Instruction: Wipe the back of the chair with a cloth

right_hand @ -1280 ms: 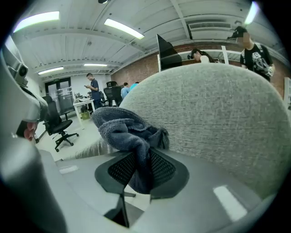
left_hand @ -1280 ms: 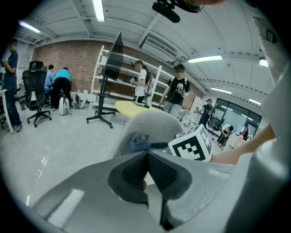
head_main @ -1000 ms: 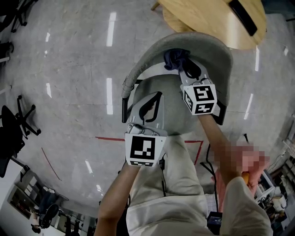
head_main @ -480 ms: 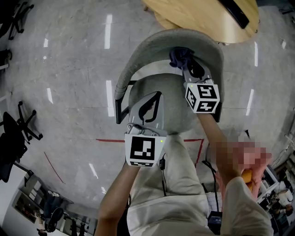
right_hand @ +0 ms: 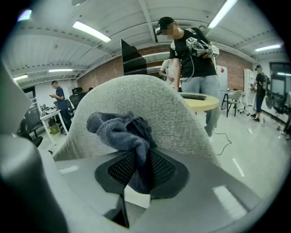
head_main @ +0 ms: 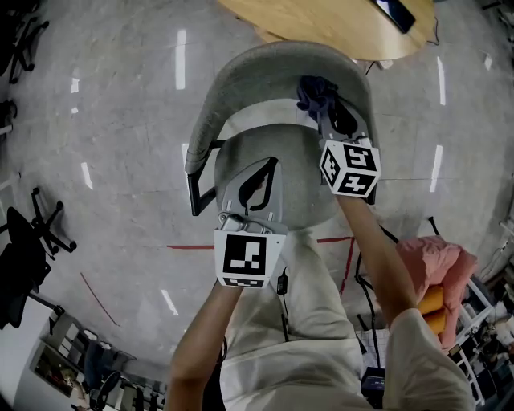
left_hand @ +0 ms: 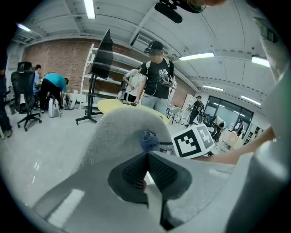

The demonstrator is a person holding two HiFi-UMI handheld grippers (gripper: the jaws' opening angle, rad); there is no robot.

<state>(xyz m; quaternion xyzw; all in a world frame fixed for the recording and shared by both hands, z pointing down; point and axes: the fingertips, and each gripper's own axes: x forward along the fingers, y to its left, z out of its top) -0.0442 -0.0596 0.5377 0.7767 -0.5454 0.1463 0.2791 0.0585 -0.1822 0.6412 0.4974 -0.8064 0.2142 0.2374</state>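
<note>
A grey upholstered chair (head_main: 241, 80) stands in front of me, its curved back (right_hand: 150, 104) facing both grippers. My right gripper (head_main: 331, 120) is shut on a bunched blue-grey cloth (head_main: 315, 94), and the cloth (right_hand: 122, 129) is pressed against the inner face of the back near its top right. My left gripper (head_main: 259, 189) hovers over the seat (head_main: 301, 172) with its jaws closed together and nothing between them; in the left gripper view the gripper (left_hand: 146, 170) points at the chair back (left_hand: 118, 132), with the cloth (left_hand: 148, 139) and the right gripper's marker cube (left_hand: 193, 141) beyond.
A round wooden table (head_main: 321, 24) stands just behind the chair. A person in black (right_hand: 193, 59) stands beyond it. Office chairs (head_main: 24, 249) sit at the left. A pink cloth over orange items (head_main: 438, 269) lies at the right. Red tape (head_main: 193, 246) marks the floor.
The right gripper with the cloth has slid slightly up along the chair back. The head view has shifted, so the chair sits higher in frame. The left gripper holds over the seat.
</note>
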